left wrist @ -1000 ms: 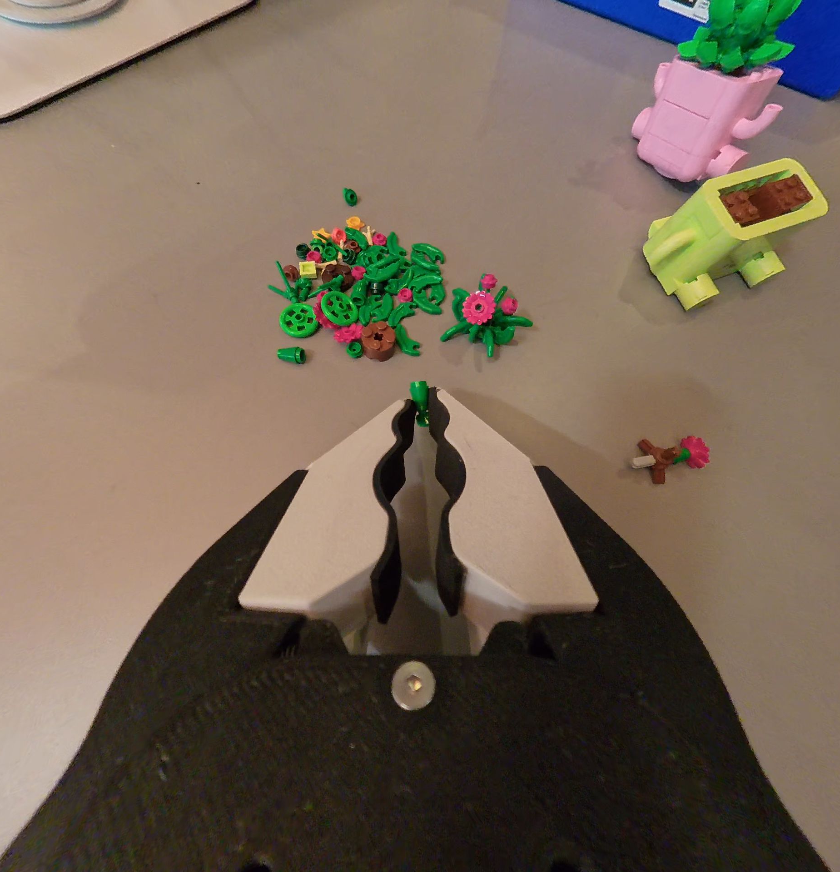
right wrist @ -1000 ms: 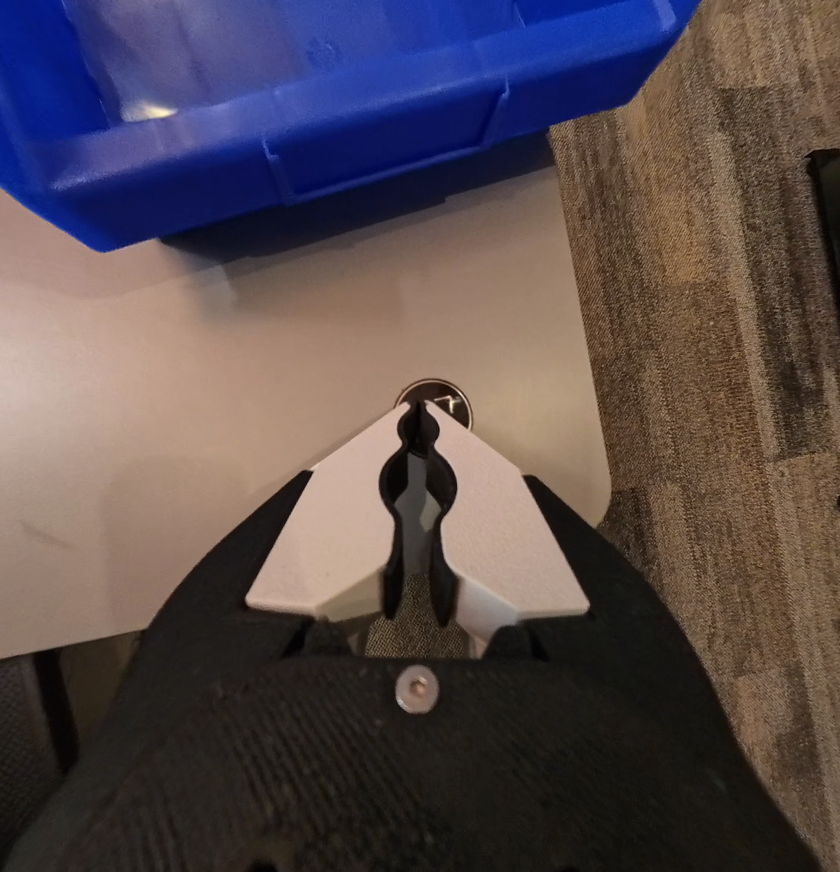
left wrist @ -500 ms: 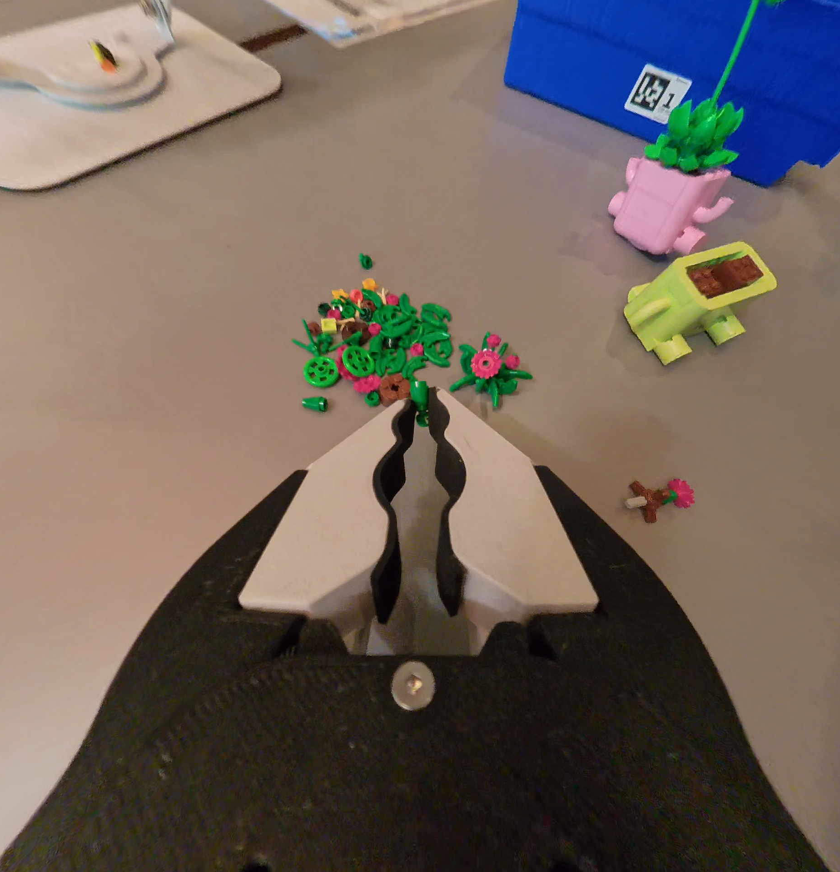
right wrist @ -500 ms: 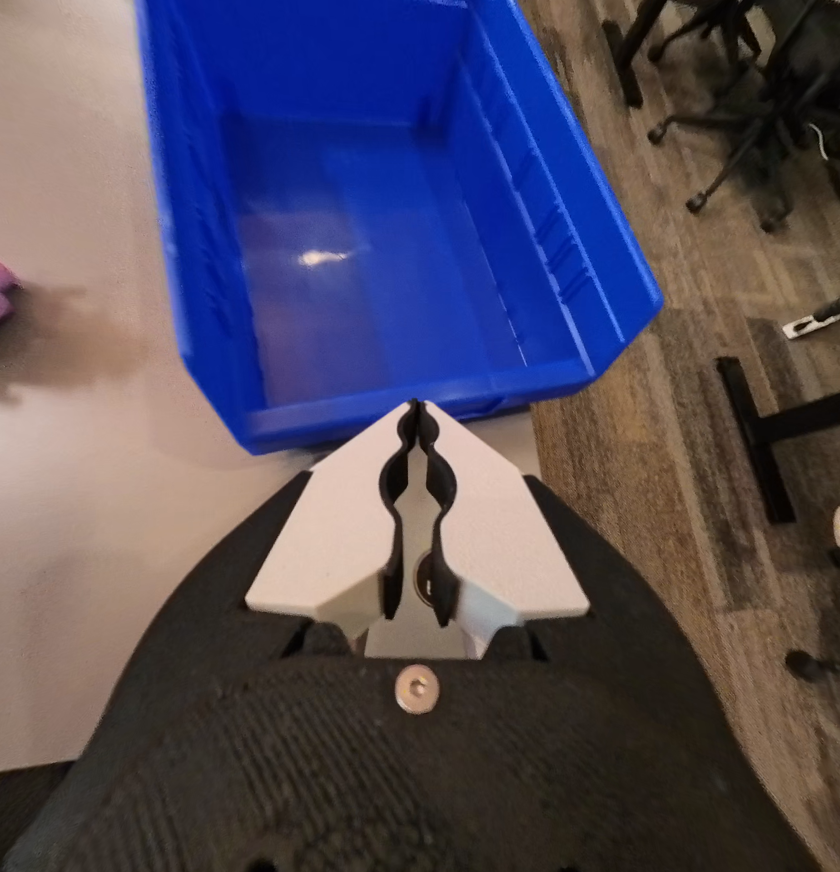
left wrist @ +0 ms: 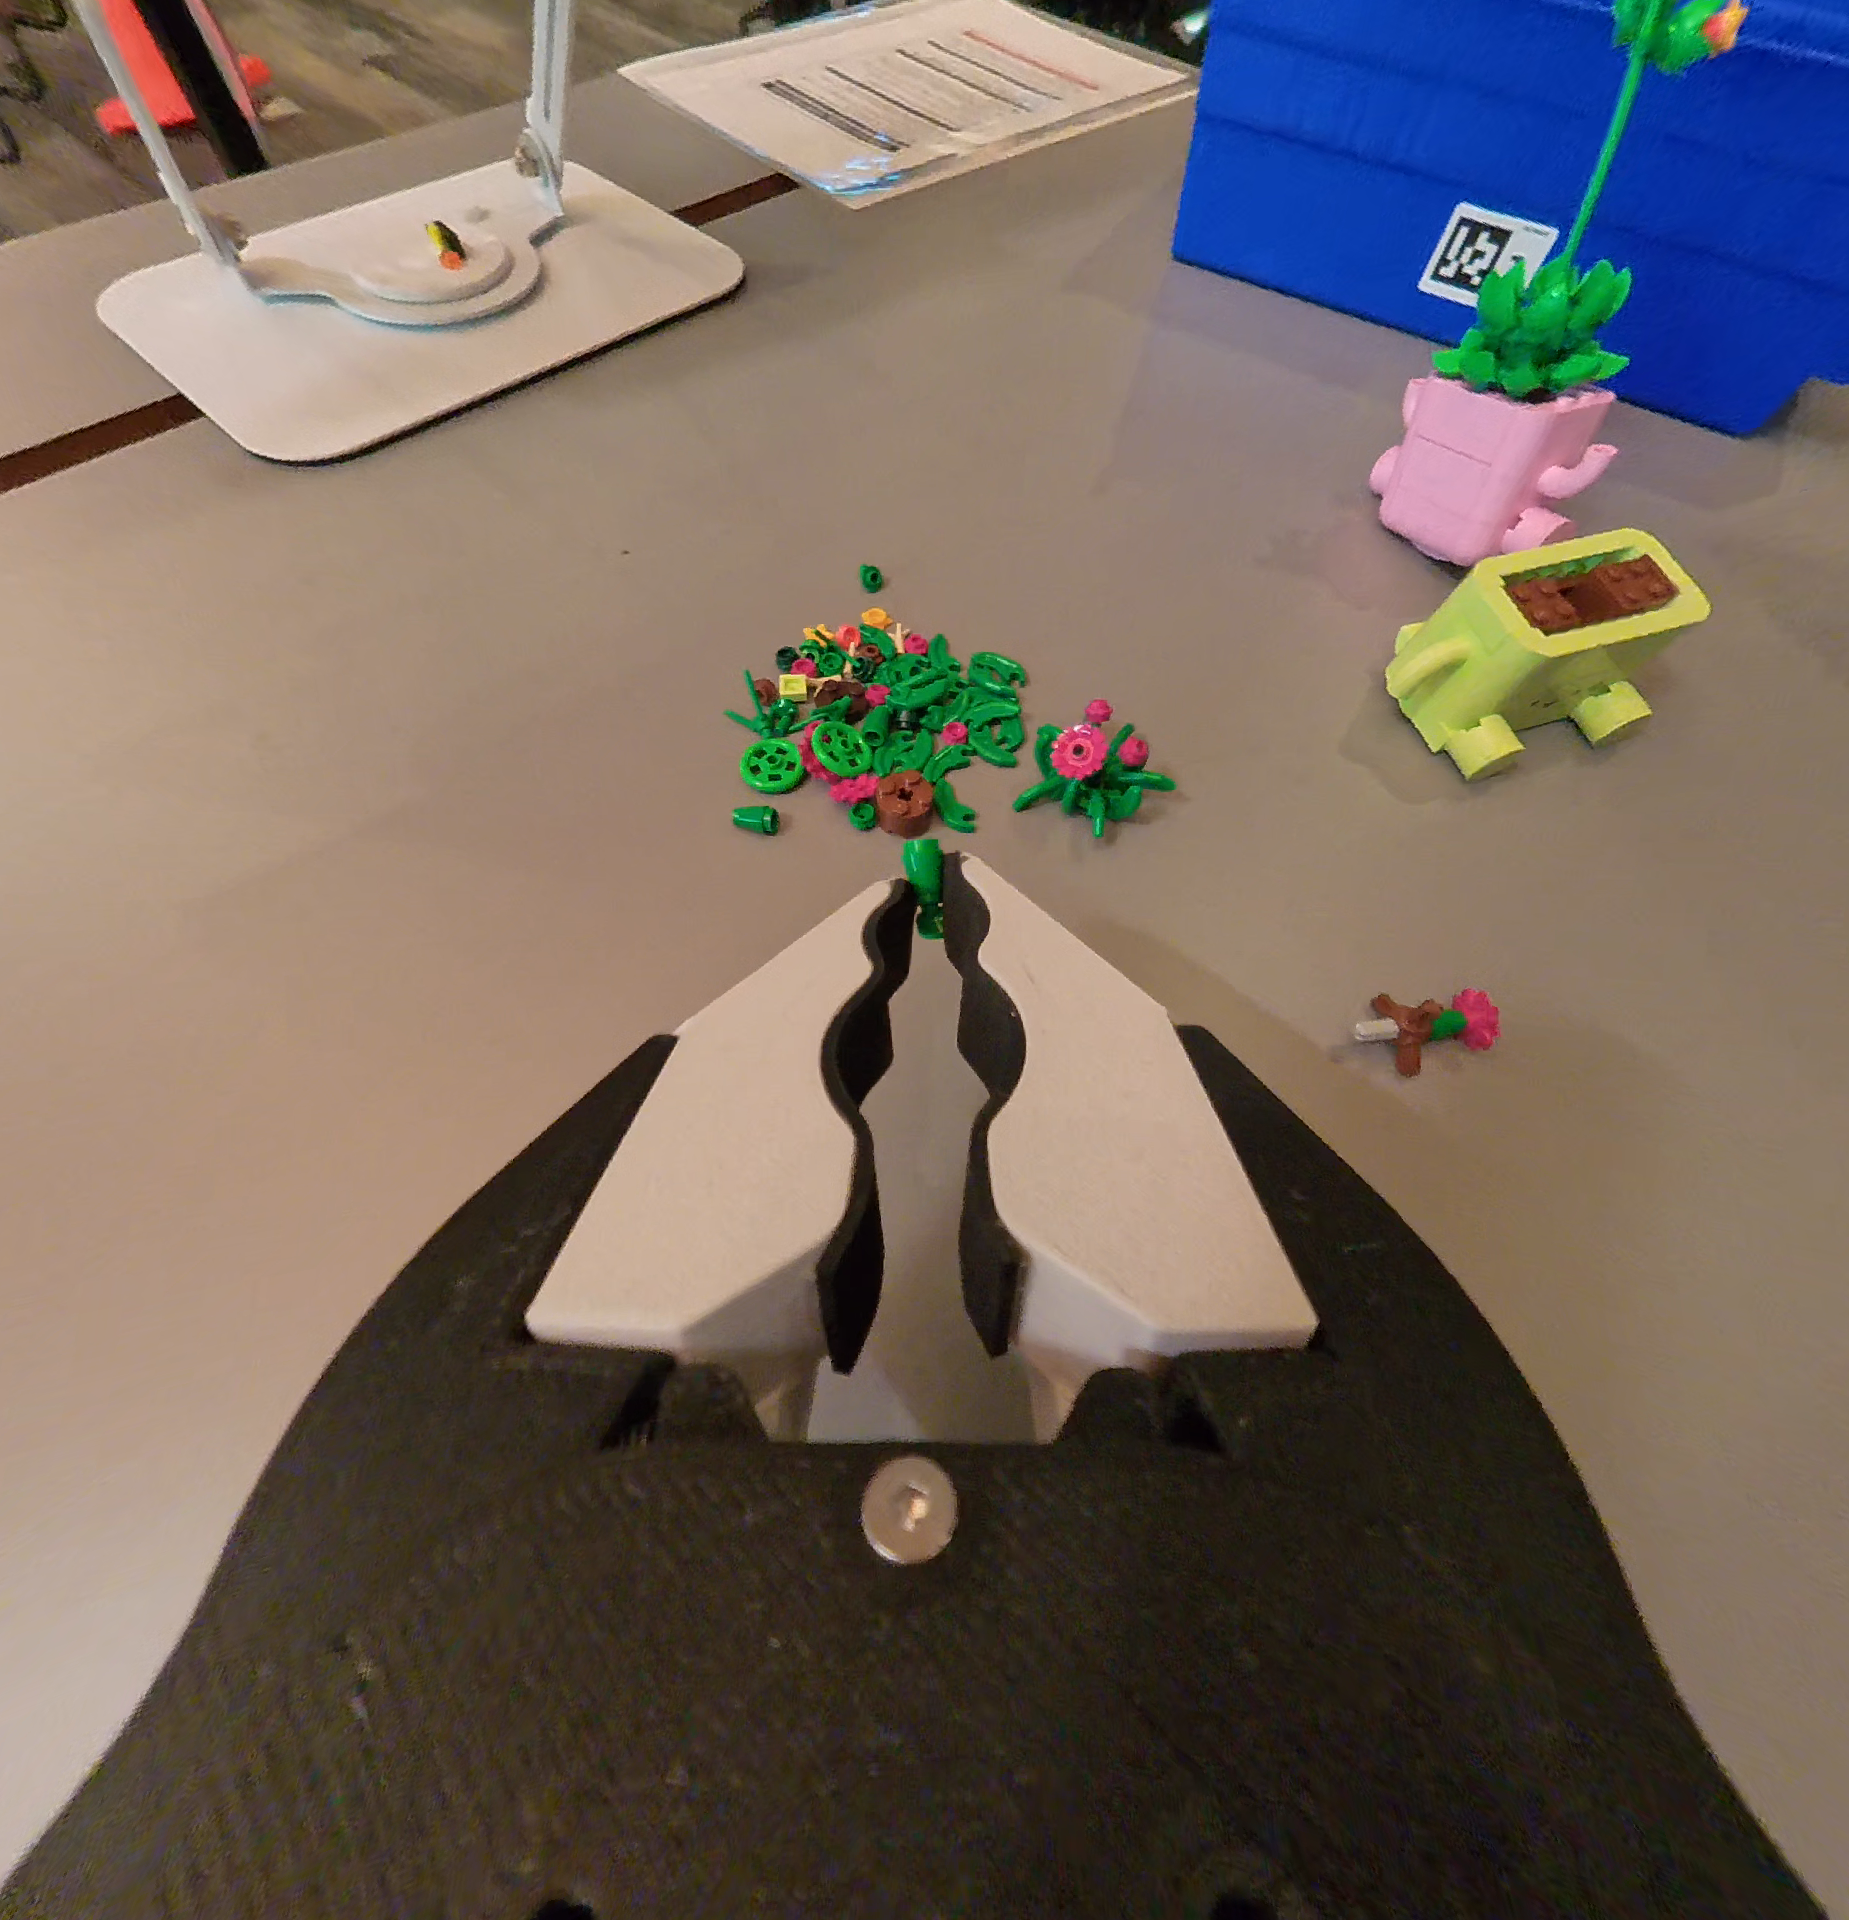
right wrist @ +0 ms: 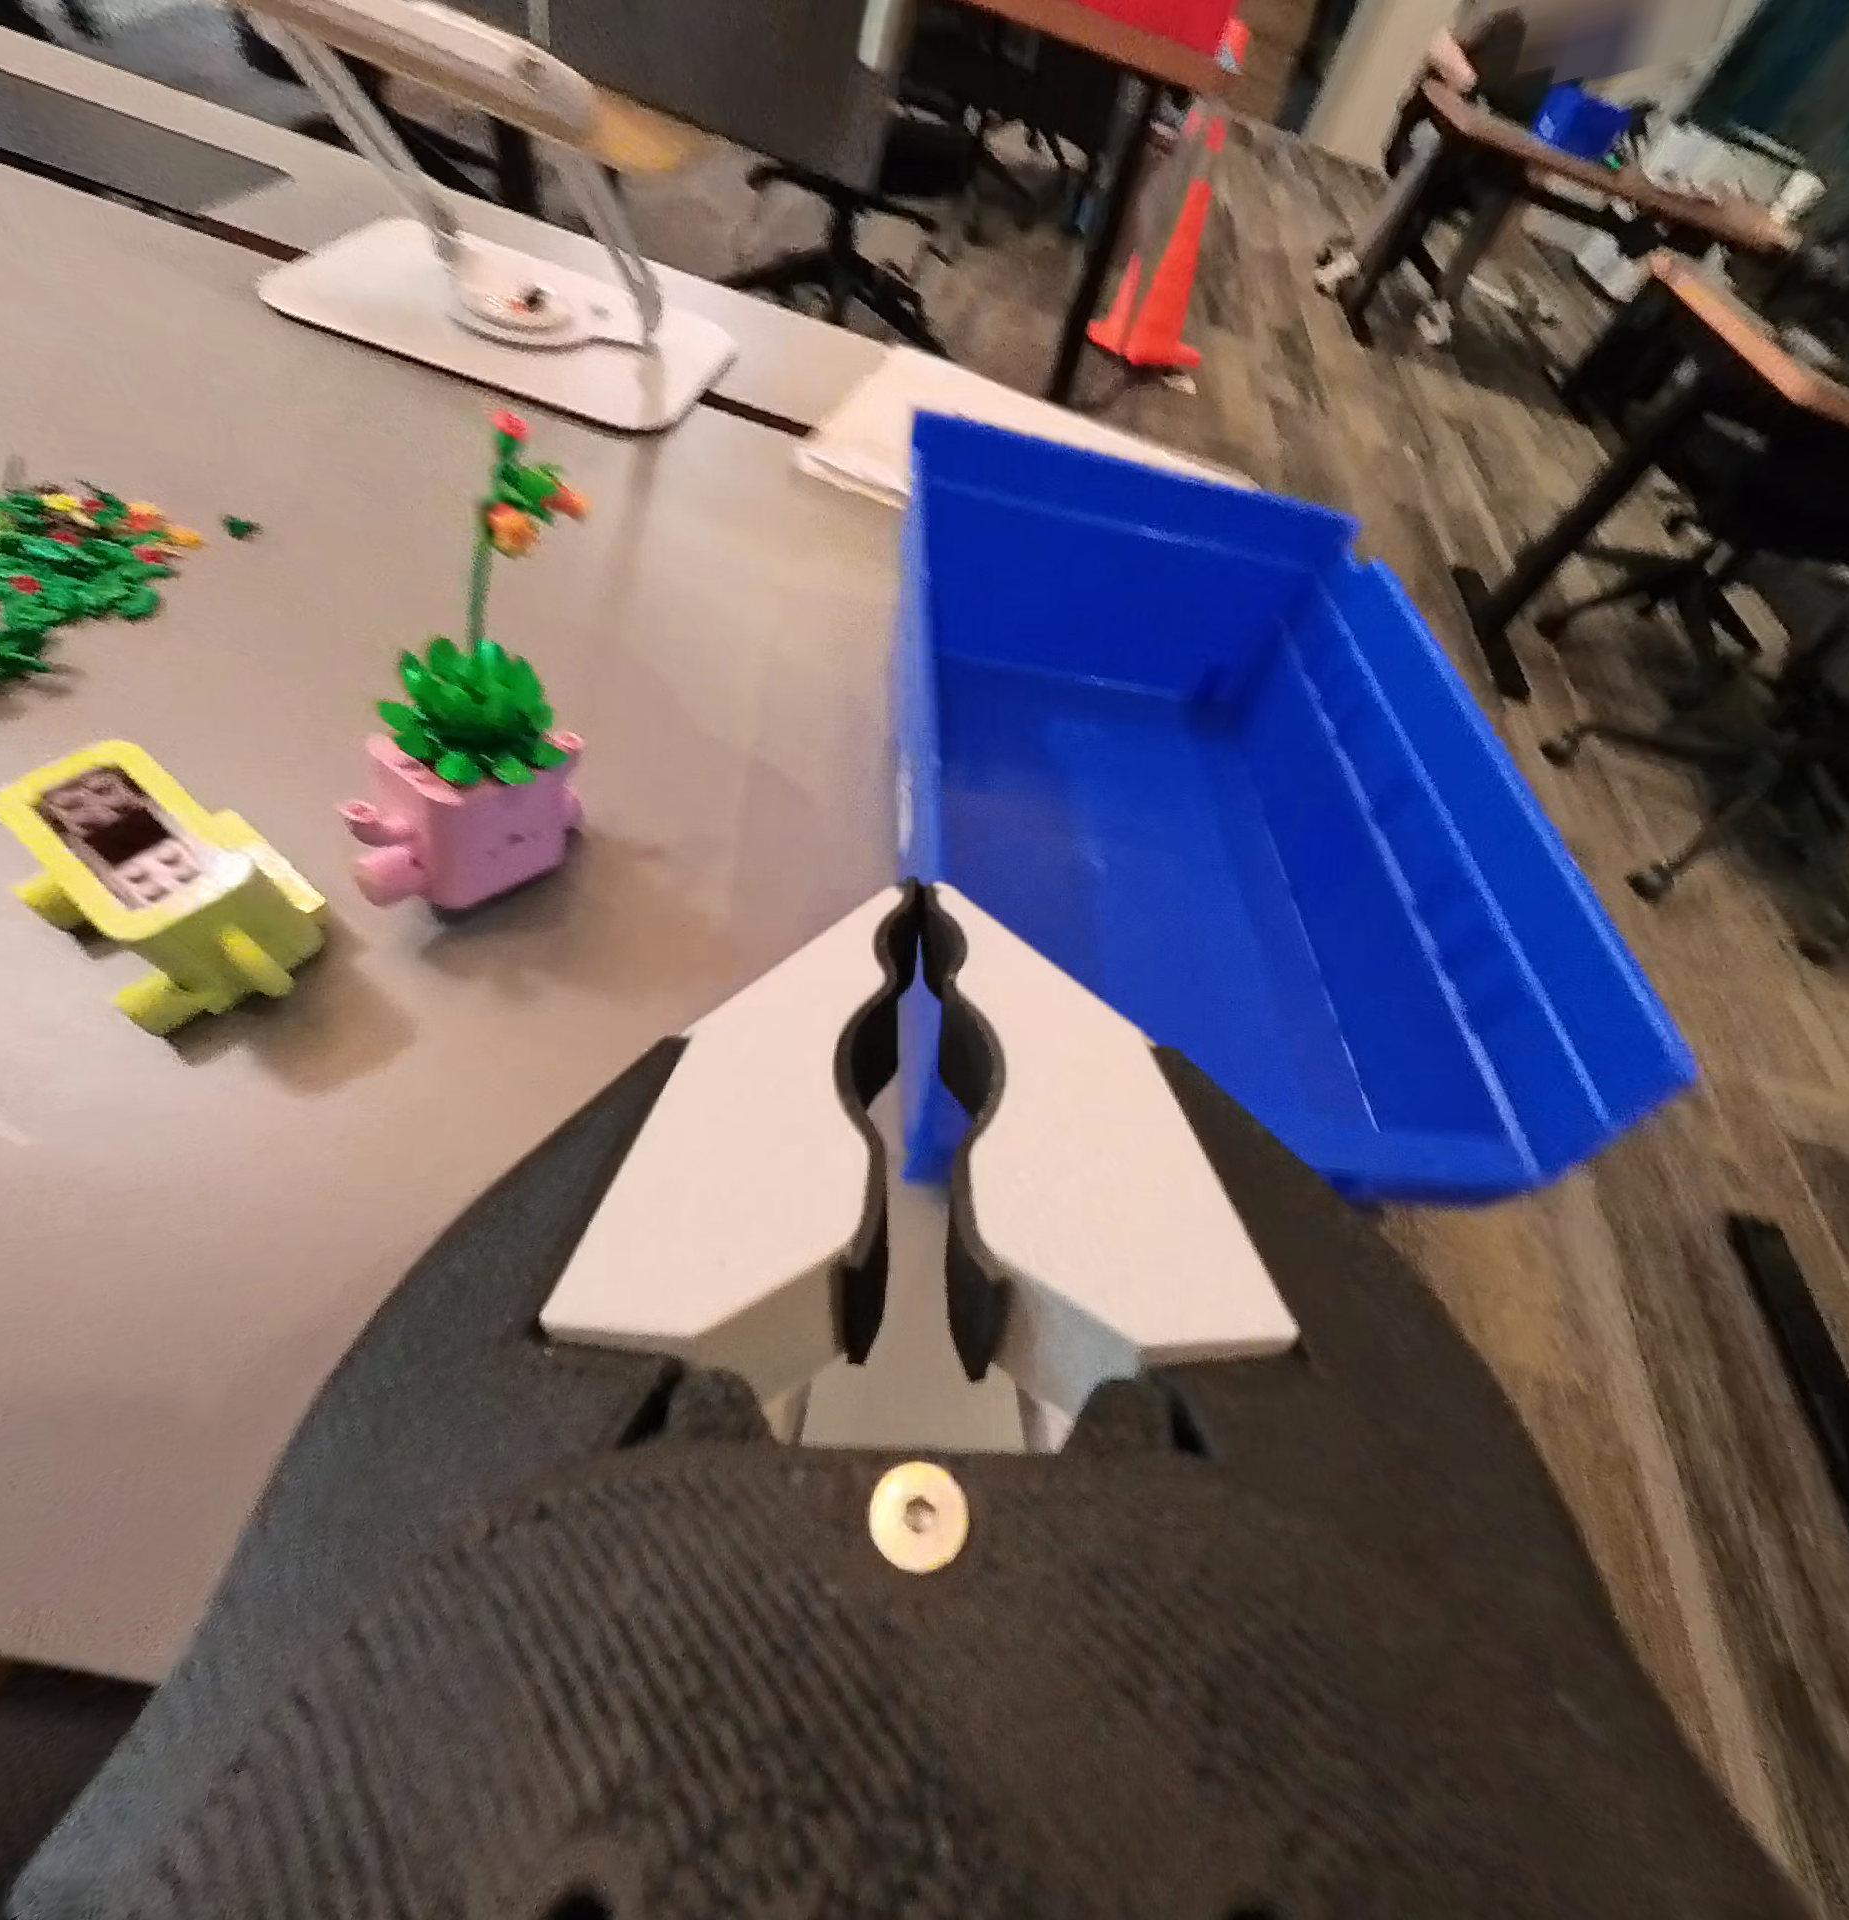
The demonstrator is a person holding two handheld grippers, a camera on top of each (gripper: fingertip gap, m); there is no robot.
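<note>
My left gripper (left wrist: 925,883) is shut on a small green brick piece (left wrist: 922,871) and holds it above the grey table, just short of a pile of small green, pink and brown pieces (left wrist: 878,717). A built pink flower with green leaves (left wrist: 1091,769) lies right of the pile. A brown twig with a pink flower (left wrist: 1429,1029) lies alone at the right. A lime-green brick pot (left wrist: 1543,644) and a pink brick pot with a green plant (left wrist: 1491,468) stand at the far right. My right gripper (right wrist: 920,899) is shut and empty, near the corner of an empty blue bin (right wrist: 1263,831).
A white lamp base (left wrist: 421,301) stands at the far left of the table. A sheet of paper (left wrist: 909,88) lies behind, next to the blue bin (left wrist: 1522,156). In the right wrist view, floor, chairs, desks and an orange cone (right wrist: 1159,281) lie beyond the table edge.
The left gripper has drawn back and tilted up with the green piece still in it. The right gripper has swung up from the table corner, now looking over the bin and pots.
</note>
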